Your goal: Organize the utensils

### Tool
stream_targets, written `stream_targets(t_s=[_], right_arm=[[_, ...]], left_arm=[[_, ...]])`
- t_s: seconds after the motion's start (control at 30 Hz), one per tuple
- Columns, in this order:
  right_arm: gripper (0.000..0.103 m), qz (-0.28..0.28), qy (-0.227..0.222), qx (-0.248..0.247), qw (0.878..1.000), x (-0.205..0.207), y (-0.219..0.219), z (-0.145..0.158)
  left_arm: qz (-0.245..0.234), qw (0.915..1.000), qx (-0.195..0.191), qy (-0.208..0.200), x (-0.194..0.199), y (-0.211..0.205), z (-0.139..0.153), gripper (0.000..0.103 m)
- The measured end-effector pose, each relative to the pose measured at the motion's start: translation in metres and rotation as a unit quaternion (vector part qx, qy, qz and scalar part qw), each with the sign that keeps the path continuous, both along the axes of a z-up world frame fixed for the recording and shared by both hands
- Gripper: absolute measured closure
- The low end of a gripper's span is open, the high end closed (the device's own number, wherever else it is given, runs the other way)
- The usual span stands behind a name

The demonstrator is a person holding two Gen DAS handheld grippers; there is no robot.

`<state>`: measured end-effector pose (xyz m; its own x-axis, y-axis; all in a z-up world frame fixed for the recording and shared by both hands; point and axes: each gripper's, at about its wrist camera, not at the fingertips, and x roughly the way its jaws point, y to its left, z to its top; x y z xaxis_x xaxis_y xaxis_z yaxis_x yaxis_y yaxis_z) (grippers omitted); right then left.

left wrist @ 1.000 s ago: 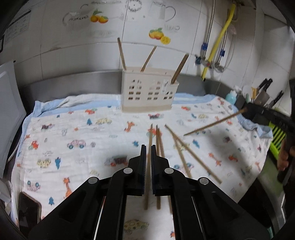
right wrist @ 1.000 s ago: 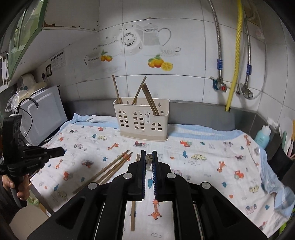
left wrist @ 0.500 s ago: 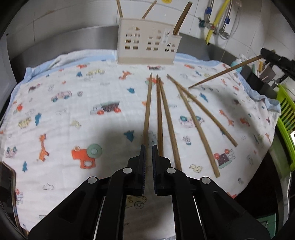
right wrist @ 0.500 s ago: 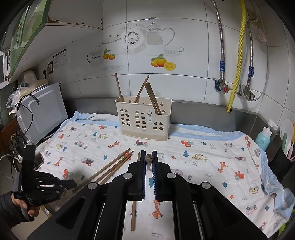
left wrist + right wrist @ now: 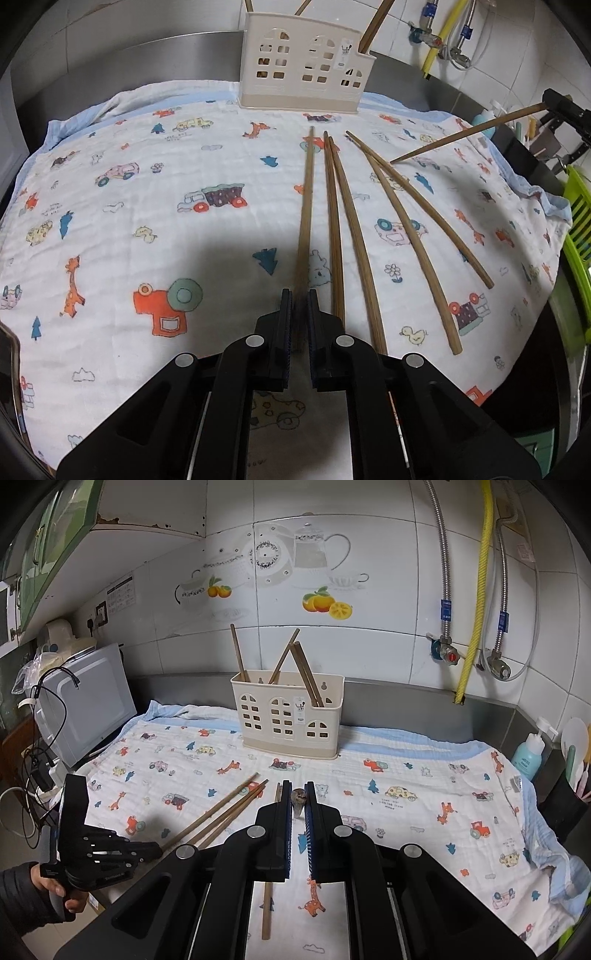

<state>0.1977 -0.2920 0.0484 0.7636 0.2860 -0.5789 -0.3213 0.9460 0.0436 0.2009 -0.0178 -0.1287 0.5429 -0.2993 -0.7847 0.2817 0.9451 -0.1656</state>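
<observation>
Five chopsticks [image 5: 334, 225] lie loose on the printed cloth [image 5: 147, 206], fanned lengthwise toward the holder [image 5: 303, 70] at its far edge. The leftmost chopstick [image 5: 306, 206] runs straight into the left gripper [image 5: 299, 299], whose narrow jaws straddle its near end; a firm pinch cannot be confirmed. The right gripper [image 5: 298, 794], at the cloth's right edge, clamps another chopstick [image 5: 298, 802] by its butt, tip hanging above the cloth.
</observation>
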Motion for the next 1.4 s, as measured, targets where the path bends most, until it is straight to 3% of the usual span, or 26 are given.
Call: stream_targets(t_s=[0.57, 0.8, 0.97, 1.1, 1.3, 1.4], right_arm=[[0.097, -0.001, 0.002, 0.001, 1.000, 0.0002, -0.0010, -0.0009], [0.097, -0.002, 0.002, 0.002, 1.000, -0.0006, -0.0017, -0.0007], [0.097, -0.001, 0.002, 0.003, 1.000, -0.0010, -0.0031, -0.0010], [0.096, -0.001, 0.002, 0.003, 1.000, -0.0013, -0.0033, -0.0012], [0.096, -0.002, 0.002, 0.002, 1.000, -0.0019, -0.0038, -0.0020], [0.096, -0.001, 0.001, 0.003, 1.000, -0.0020, -0.0041, -0.0015]], left_arm=[[-0.005, 0.9998, -0.015, 0.010, 0.0012, 0.0033, -0.0021, 0.094], [-0.009, 0.9998, -0.013, 0.014, 0.0025, 0.0028, -0.0009, 0.094], [-0.018, 0.9998, 0.011, 0.007, 0.0009, -0.0032, 0.0002, 0.094], [-0.019, 0.9997, -0.010, 0.013, 0.0027, 0.0031, -0.0001, 0.094], [-0.031, 0.9994, 0.015, 0.010, 0.0020, -0.0028, 0.0004, 0.094], [-0.027, 0.9995, 0.005, 0.014, 0.0032, -0.0001, 0.0004, 0.094]])
